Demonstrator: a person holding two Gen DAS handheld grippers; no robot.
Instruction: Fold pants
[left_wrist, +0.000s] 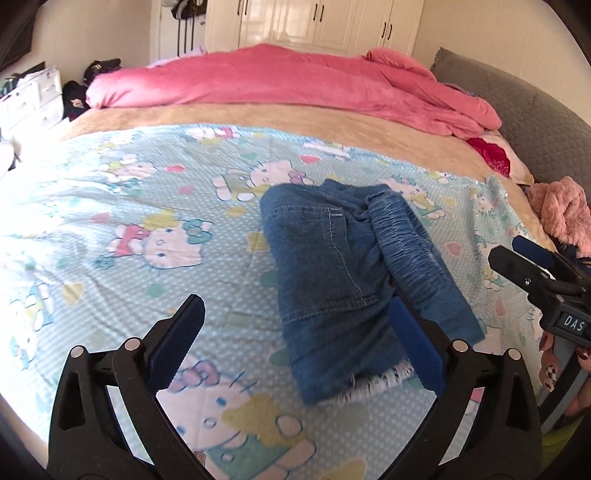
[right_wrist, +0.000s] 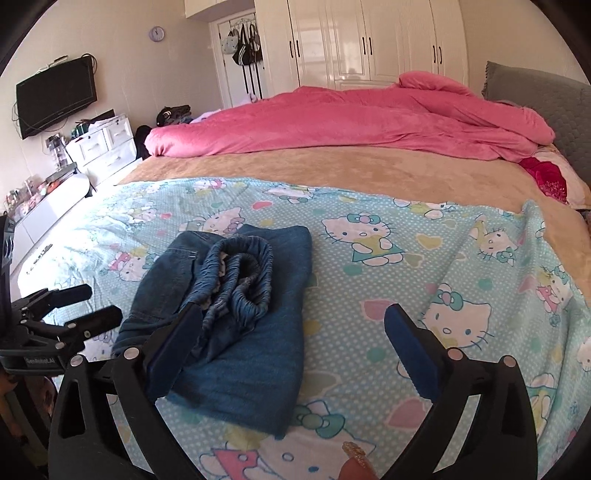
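The blue denim pants (left_wrist: 332, 266) lie folded into a compact bundle on the Hello Kitty sheet (left_wrist: 129, 229), elastic waistband on top; they also show in the right wrist view (right_wrist: 240, 314). My left gripper (left_wrist: 295, 314) is open and empty, hovering just before the bundle's near edge; it appears at the left in the right wrist view (right_wrist: 79, 304). My right gripper (right_wrist: 291, 321) is open and empty, its left finger (right_wrist: 173, 343) over the bundle's near left part; it shows at the right edge of the left wrist view (left_wrist: 517, 258).
A pink duvet (right_wrist: 351, 118) lies across the far side of the bed, with a beige blanket (right_wrist: 332, 166) before it. A grey headboard (left_wrist: 517, 110) stands right, a pink fluffy item (left_wrist: 565, 210) beside it. White drawers (right_wrist: 107, 147) and a TV (right_wrist: 55, 96) stand left.
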